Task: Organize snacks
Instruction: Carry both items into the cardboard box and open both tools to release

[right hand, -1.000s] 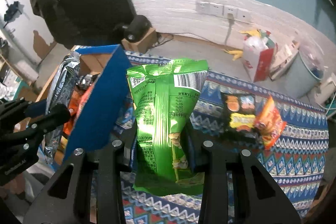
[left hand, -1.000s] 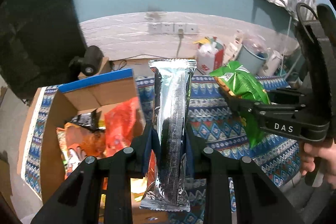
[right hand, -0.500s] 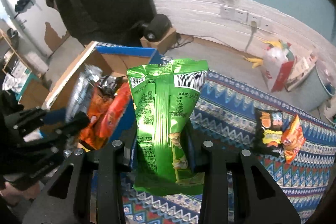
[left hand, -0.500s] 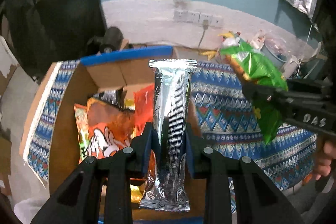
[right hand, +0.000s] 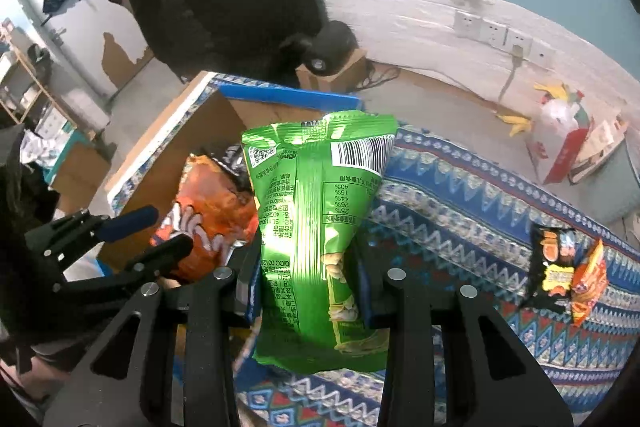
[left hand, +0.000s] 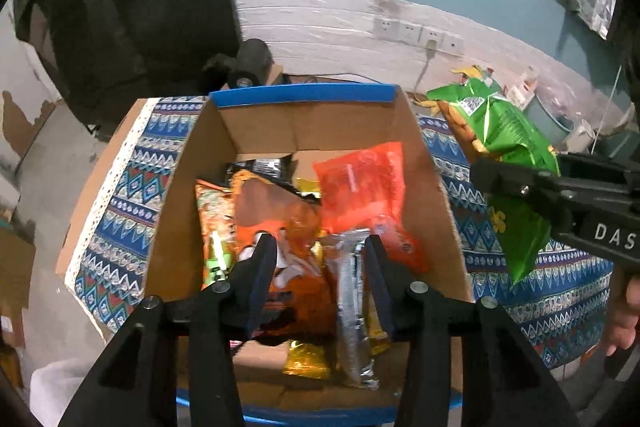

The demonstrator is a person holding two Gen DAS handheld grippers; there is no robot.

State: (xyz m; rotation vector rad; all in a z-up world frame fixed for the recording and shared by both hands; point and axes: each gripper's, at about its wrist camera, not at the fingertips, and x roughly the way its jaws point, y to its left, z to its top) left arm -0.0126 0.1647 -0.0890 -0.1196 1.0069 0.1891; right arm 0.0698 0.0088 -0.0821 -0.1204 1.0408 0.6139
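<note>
Silver packet (left hand: 352,307) part hidden behind gripper finger, green bag (right hand: 320,227) covering box (right hand: 172,163) interior, hand (left hand: 624,315) cut off.

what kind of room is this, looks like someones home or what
Probably a lived-in home room, not a lab: a patterned cloth covers the table, wall sockets sit low on a worn wall, and clutter lies on the floor by a red and white bag.

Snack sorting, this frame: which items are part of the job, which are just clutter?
Job:
- cardboard box holding packets
- silver packet in the box, left gripper opening above it
- green bag held by right gripper
- black and orange packets on the cloth

Clutter:
- wall sockets
- red-and-white bag
- black gear behind the box
</note>
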